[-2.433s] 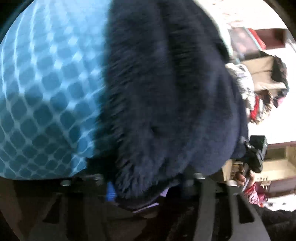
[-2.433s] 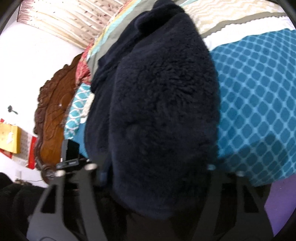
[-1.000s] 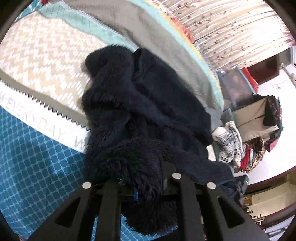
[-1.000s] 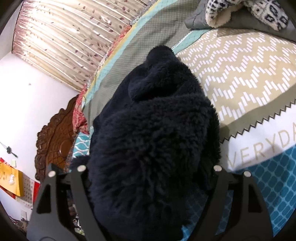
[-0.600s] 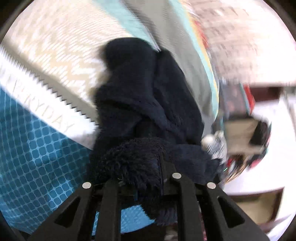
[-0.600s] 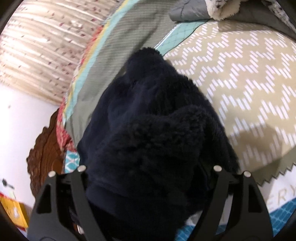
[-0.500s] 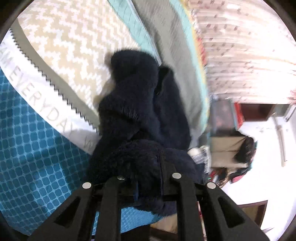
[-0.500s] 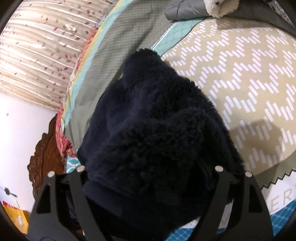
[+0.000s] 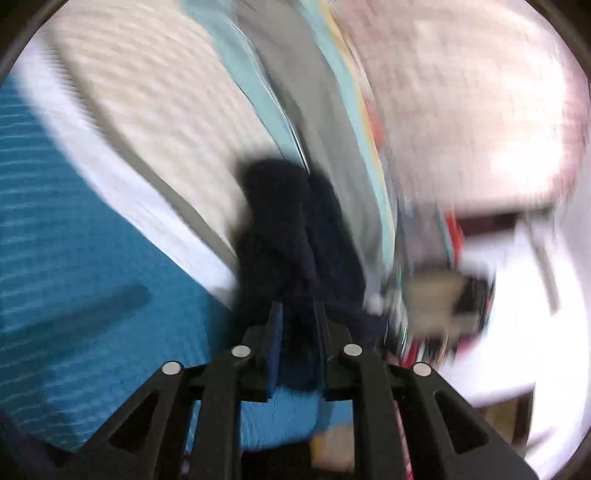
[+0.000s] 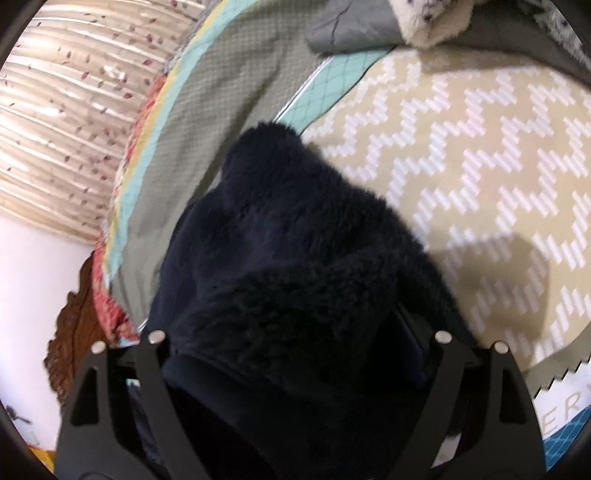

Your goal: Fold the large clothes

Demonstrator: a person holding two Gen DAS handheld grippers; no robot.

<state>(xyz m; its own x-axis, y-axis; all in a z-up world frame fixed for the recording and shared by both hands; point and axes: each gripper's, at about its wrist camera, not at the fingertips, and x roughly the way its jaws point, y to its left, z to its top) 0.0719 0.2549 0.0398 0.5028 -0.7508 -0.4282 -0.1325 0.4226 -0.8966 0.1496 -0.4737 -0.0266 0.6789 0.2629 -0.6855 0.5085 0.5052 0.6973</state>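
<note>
A dark navy fleece garment (image 10: 295, 258) lies bunched on the patterned bedspread (image 10: 480, 155). In the right wrist view its thick lower fold fills the space between my right gripper's (image 10: 291, 332) wide-set fingers. The inner face of the right-hand finger (image 10: 413, 339) shows bare beside the pile, so the jaws look open around the fleece. The left wrist view is blurred by motion. There the fleece (image 9: 284, 229) stretches away as a narrow dark strip, and my left gripper (image 9: 297, 325) is shut on its near end between the blue pads.
The bedspread has blue diamond, white lettered, beige zigzag and grey-green bands (image 9: 74, 258). A grey garment and a white spotted fleece (image 10: 424, 22) lie at the far top. A carved wooden headboard (image 10: 70, 332) and a pleated curtain (image 10: 55, 110) stand left. A blurred box with clothes (image 9: 439, 299) is right.
The left gripper has drawn sideways and rolled, and its end of the fleece now looks thin and stretched. The right gripper has come closer over the heap and its fingers stand slightly wider.
</note>
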